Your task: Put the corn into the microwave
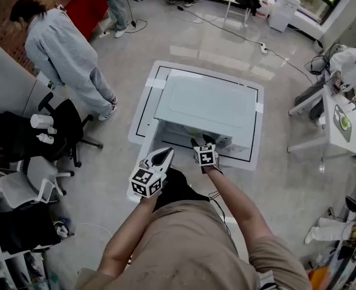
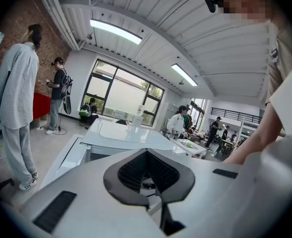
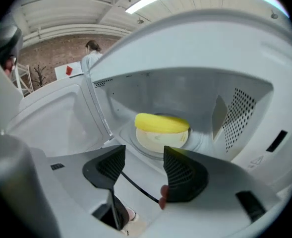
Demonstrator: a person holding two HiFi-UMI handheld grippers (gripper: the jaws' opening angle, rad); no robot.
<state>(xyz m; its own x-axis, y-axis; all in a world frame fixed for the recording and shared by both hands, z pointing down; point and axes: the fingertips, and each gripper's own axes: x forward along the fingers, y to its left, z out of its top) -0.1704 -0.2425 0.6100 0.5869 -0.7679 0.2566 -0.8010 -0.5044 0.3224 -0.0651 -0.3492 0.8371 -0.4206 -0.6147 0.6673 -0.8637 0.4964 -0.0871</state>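
Note:
The yellow corn (image 3: 161, 123) lies on a pale plate (image 3: 158, 141) inside the white microwave (image 3: 245, 83), whose door (image 3: 51, 114) stands swung open to the left. My right gripper (image 3: 145, 156) is open just outside the cavity, with nothing between its jaws and the corn a little beyond them. In the head view the right gripper (image 1: 205, 142) is at the microwave's (image 1: 205, 104) front. The left gripper (image 1: 160, 158) hangs beside it to the left. Its jaws (image 2: 146, 152) are shut on nothing, and they point over the microwave's top (image 2: 121, 135).
The microwave stands on a low white table (image 1: 146, 107). A person in a grey top (image 1: 63, 53) stands at the left near black office chairs (image 1: 63, 125). A white desk (image 1: 341, 119) is at the right. Cables run across the floor (image 1: 238, 35).

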